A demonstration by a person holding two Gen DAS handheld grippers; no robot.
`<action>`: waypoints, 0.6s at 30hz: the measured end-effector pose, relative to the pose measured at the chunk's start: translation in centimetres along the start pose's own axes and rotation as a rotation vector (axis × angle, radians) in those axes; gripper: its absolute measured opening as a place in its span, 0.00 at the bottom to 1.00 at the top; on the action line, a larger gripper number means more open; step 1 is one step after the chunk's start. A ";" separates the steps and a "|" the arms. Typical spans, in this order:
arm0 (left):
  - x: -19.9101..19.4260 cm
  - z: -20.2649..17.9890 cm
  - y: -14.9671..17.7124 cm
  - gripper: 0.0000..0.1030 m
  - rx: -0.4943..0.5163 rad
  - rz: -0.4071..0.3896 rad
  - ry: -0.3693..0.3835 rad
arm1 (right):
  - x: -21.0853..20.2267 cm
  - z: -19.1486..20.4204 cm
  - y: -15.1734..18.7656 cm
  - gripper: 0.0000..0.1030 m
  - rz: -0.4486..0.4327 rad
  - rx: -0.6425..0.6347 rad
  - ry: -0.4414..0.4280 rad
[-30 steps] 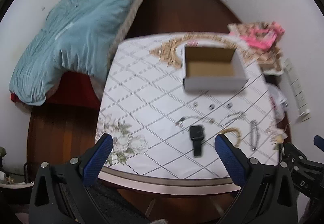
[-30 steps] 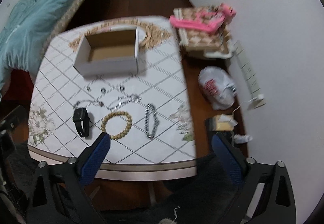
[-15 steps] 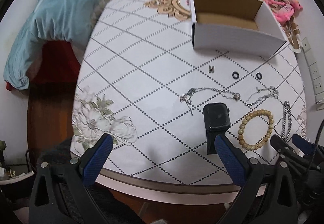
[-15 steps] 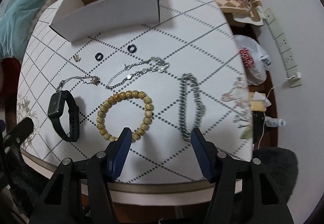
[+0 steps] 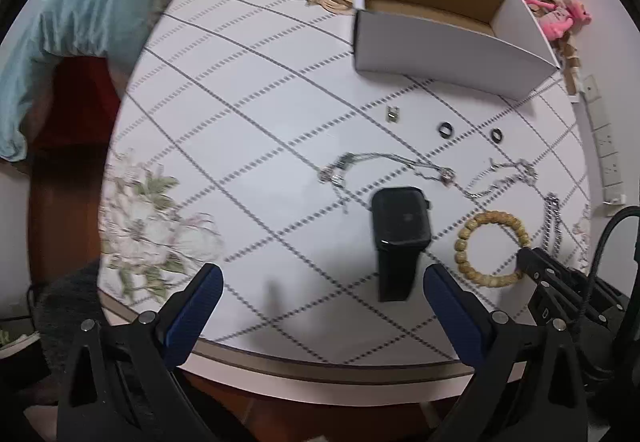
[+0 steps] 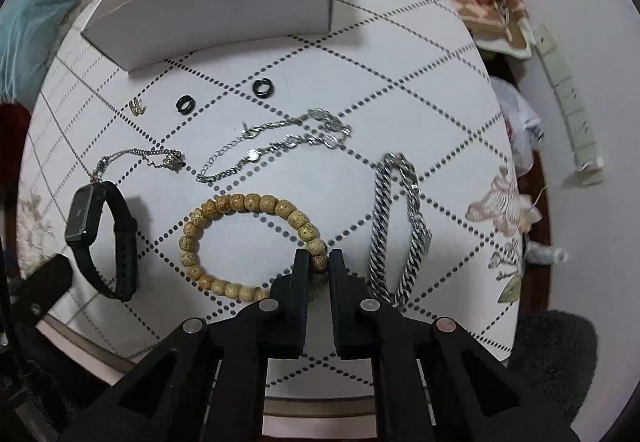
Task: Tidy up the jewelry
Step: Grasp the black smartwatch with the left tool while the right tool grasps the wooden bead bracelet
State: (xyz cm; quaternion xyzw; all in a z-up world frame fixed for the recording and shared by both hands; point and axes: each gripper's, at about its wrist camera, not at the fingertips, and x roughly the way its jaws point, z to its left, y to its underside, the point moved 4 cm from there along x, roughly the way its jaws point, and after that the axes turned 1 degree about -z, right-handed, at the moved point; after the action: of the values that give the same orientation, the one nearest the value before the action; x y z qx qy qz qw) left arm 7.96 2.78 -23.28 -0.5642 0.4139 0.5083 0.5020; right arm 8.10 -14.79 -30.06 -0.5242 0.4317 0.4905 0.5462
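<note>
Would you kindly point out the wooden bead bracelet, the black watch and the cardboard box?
wooden bead bracelet (image 6: 256,201): right wrist view, a bead on its far arc.
black watch (image 5: 400,221): left wrist view, its screen.
cardboard box (image 6: 240,8): right wrist view, its white front wall.

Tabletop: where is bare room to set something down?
Free: the patterned table's wide stretch between the printed flower, white cardboard box and black smartwatch. Crowded: from the watch across the wooden bead bracelet to the chunky silver chain bracelet.
</note>
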 end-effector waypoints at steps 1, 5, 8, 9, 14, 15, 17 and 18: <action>0.3 -0.2 0.1 0.99 -0.001 0.009 0.019 | -0.1 -0.4 0.2 0.10 0.005 0.013 -0.006; 1.0 -1.1 0.0 0.93 0.011 0.005 0.072 | -0.2 -1.3 1.0 0.10 0.014 0.028 -0.010; 1.7 -1.6 -0.1 0.56 0.034 0.005 0.088 | -0.1 -1.8 1.1 0.10 0.013 0.036 -0.007; 2.0 -1.7 -0.1 0.49 0.041 0.010 0.097 | -0.1 -1.8 1.1 0.10 0.012 0.036 -0.007; 2.6 -1.0 -0.2 0.15 0.051 -0.013 0.103 | 0.0 -1.6 1.0 0.10 0.019 0.020 0.017; 2.6 -0.8 -0.2 0.15 0.053 -0.026 0.100 | 0.0 -1.7 1.0 0.10 0.019 0.027 0.014; 2.5 -0.4 -0.2 0.14 0.056 -0.040 0.099 | 0.0 -1.8 0.9 0.10 0.018 0.031 0.013; 2.5 -0.2 -0.2 0.14 0.058 -0.045 0.101 | 0.0 -1.7 0.9 0.10 0.017 0.029 0.016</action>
State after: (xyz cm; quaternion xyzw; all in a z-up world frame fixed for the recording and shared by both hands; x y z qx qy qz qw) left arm 8.54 2.76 -25.72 -0.5835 0.4406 0.4555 0.5078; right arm 7.24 -16.50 -30.33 -0.5165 0.4474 0.4845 0.5462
